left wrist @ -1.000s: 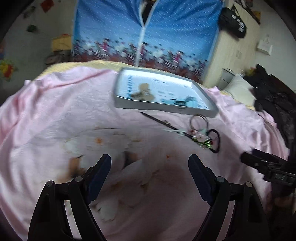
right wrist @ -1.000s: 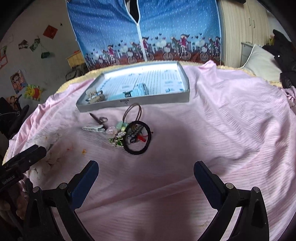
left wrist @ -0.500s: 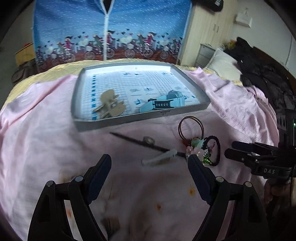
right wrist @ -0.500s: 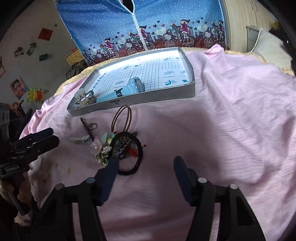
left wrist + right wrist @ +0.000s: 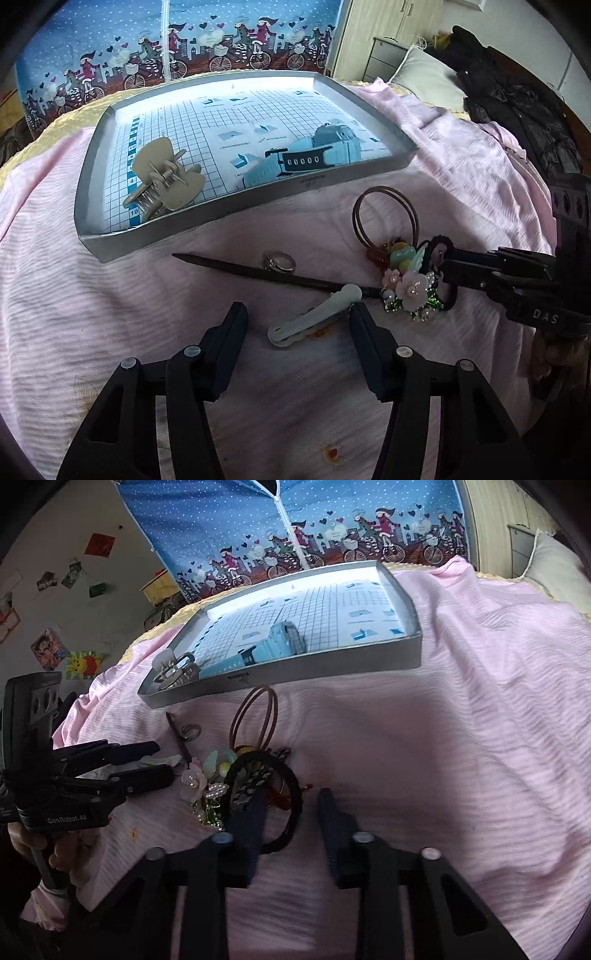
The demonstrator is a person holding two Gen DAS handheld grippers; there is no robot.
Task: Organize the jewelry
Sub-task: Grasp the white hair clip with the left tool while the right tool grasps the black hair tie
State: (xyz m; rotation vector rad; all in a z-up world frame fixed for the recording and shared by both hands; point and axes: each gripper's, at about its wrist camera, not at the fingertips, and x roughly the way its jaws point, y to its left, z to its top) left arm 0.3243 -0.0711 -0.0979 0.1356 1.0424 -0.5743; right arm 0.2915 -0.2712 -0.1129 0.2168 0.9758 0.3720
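Closing in from wide a moment ago, the left gripper [image 5: 298, 323] now brackets the pale hair clip [image 5: 314, 319], fingers half-narrowed, not yet touching. Right gripper [image 5: 291, 812], also narrowed, straddles the black hair tie [image 5: 290, 801]. Hair stick [image 5: 273, 275] and ring [image 5: 279, 261] crowd close; tray [image 5: 229, 216] waits beyond.

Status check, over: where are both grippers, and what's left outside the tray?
Left gripper open around pale hair clip. Right gripper open over black hair tie. Ring, hair stick outside tray. Nothing blocking.
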